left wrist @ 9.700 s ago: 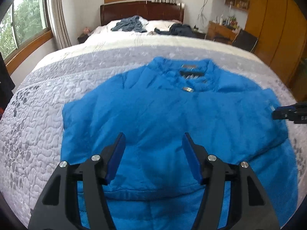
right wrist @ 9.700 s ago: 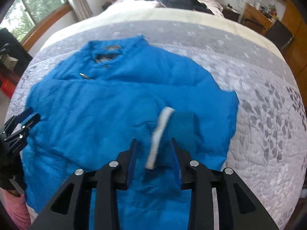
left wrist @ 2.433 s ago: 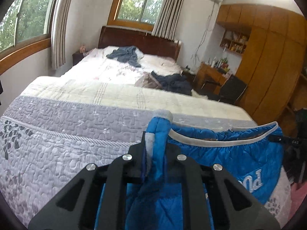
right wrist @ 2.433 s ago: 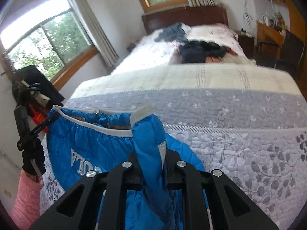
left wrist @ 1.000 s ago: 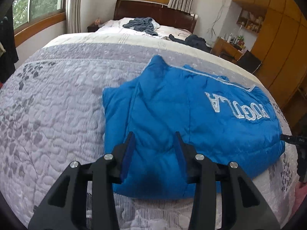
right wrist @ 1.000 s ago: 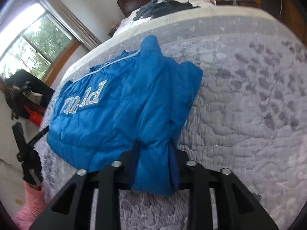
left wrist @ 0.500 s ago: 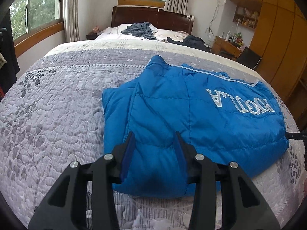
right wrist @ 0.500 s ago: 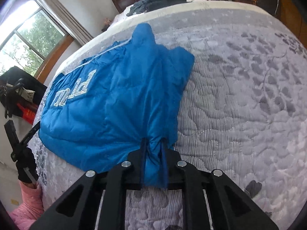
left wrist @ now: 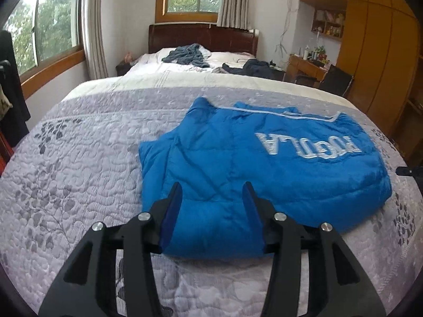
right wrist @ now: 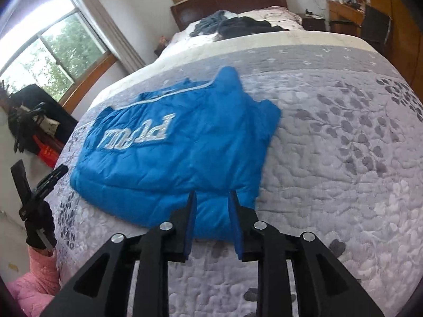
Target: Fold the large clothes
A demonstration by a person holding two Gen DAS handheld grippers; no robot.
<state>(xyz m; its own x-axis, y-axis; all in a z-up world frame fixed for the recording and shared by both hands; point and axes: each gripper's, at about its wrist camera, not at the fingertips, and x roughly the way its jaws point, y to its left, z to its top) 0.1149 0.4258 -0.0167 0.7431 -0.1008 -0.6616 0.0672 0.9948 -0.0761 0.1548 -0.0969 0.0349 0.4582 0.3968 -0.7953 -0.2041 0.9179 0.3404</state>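
A blue puffer jacket point(left wrist: 264, 163) lies folded on the grey quilted bed point(left wrist: 79, 158), its back up and its white lettering showing. My left gripper point(left wrist: 212, 187) is open over the jacket's near left corner, with nothing pinched. In the right wrist view the jacket point(right wrist: 171, 148) spreads out ahead. My right gripper point(right wrist: 212, 195) is open, and the near corner of the jacket lies loose between its fingers. The left gripper point(right wrist: 39, 185) shows at the left edge there, held by a gloved hand point(right wrist: 39, 227) with a pink sleeve.
Loose grey and dark clothes point(left wrist: 187, 56) lie near the dark headboard at the far end of the bed. A desk and a black chair point(left wrist: 335, 79) stand to the right, before a wooden wardrobe point(left wrist: 383, 52). Dark garments point(right wrist: 29, 116) hang by the left window.
My right gripper was shut on the jacket's corner half a second ago; its jaws have since spread and the cloth has dropped onto the bed. The left gripper stays open and has drawn back slightly.
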